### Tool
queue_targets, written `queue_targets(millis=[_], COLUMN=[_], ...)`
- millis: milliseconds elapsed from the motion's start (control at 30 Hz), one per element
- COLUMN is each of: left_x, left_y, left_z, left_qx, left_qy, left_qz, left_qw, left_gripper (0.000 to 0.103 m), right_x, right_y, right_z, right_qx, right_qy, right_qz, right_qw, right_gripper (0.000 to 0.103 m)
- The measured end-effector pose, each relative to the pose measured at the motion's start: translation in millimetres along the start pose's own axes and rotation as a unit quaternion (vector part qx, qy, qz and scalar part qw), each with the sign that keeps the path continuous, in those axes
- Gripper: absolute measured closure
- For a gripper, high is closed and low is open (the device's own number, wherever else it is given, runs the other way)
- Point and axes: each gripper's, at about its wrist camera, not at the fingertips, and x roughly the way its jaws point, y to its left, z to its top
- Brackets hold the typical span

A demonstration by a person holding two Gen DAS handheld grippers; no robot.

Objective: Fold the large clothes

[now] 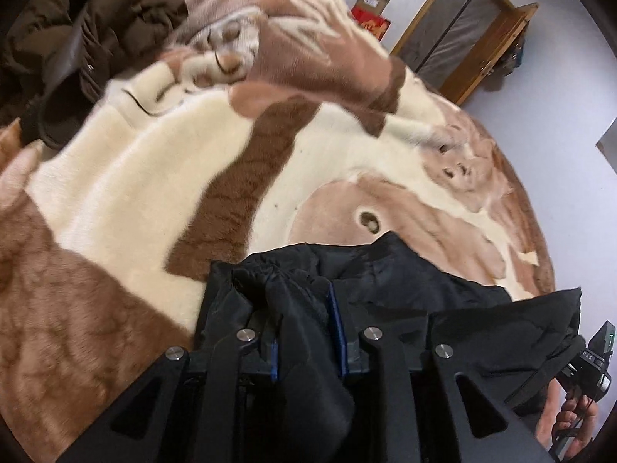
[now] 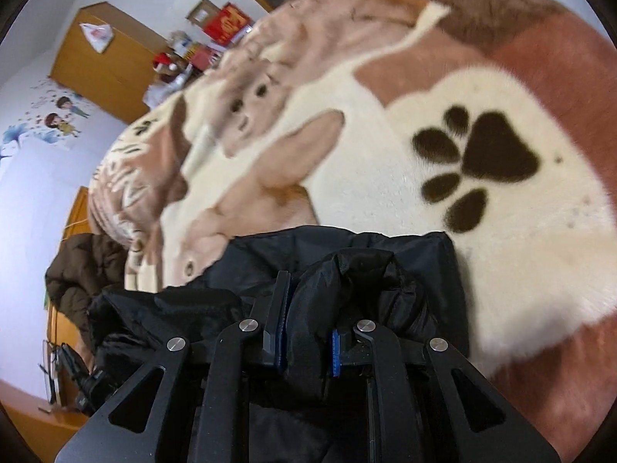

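A black padded jacket [image 1: 443, 289] hangs low over a plush cream and brown blanket [image 1: 154, 177] on a bed. My left gripper [image 1: 304, 308] is shut on a bunched fold of the jacket, and fabric fills the gap between its blue-edged fingers. In the right wrist view the same black jacket [image 2: 385, 266] is pinched in my right gripper [image 2: 308, 324], which is shut on another bunched fold. The cloth stretches between both grippers. The blanket [image 2: 385, 169] lies just beyond the jacket. A hand [image 1: 578, 420] holding the other gripper shows at the lower right of the left wrist view.
A brown puffy jacket [image 1: 96, 19] lies crumpled at the far side of the bed, and shows again [image 2: 85, 266] at the left edge. Beyond the bed are red boxes [image 1: 370, 19], a wooden door frame [image 1: 462, 19] and a wooden cabinet [image 2: 104, 69].
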Motion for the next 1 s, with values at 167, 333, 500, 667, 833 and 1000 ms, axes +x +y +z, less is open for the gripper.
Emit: queue_targets(millis=[167, 333, 500, 667, 833, 1000], left_x=[21.5, 5.3, -41.1, -83.4, -80.6, -31.3], left_y=[-2.0, 1.7, 7.6, 3.6, -23.5, -63.6], left_z=[-0.3, 11.9, 26.5, 36.8, 16.1, -25.1], left_qx=[0.009, -0.011, -0.044, -0.027, 0.032, 0.105], left_qy=[-0.004, 0.018, -0.009, -0.080, -0.066, -0.006], left_qz=[0.000, -0.029, -0.090, -0.056, -0.059, -0.062], left_qw=[1.0000, 0.9994, 0.9949, 0.9949, 0.9955, 0.9925], left_gripper=[0.078, 0.067, 0.040, 0.030, 0.030, 0.030], right_x=[16.5, -12.8, -63.4, -94.8, -78.5, -15.4], right_y=[-10.3, -5.6, 9.7, 34.7, 71.7, 82.4], right_z=[0.8, 3.4, 6.0, 1.4, -34.4, -64.9], right_qx=[0.014, 0.027, 0.025, -0.031, -0.136, -0.223], right_qy=[0.008, -0.002, -0.048, -0.110, -0.106, -0.050], right_qz=[0.020, 0.059, 0.119, 0.072, 0.026, -0.057], right_qw=[1.000, 0.998, 0.991, 0.991, 0.985, 0.972], right_gripper=[0.086, 0.075, 0.043, 0.043, 0.043, 0.043])
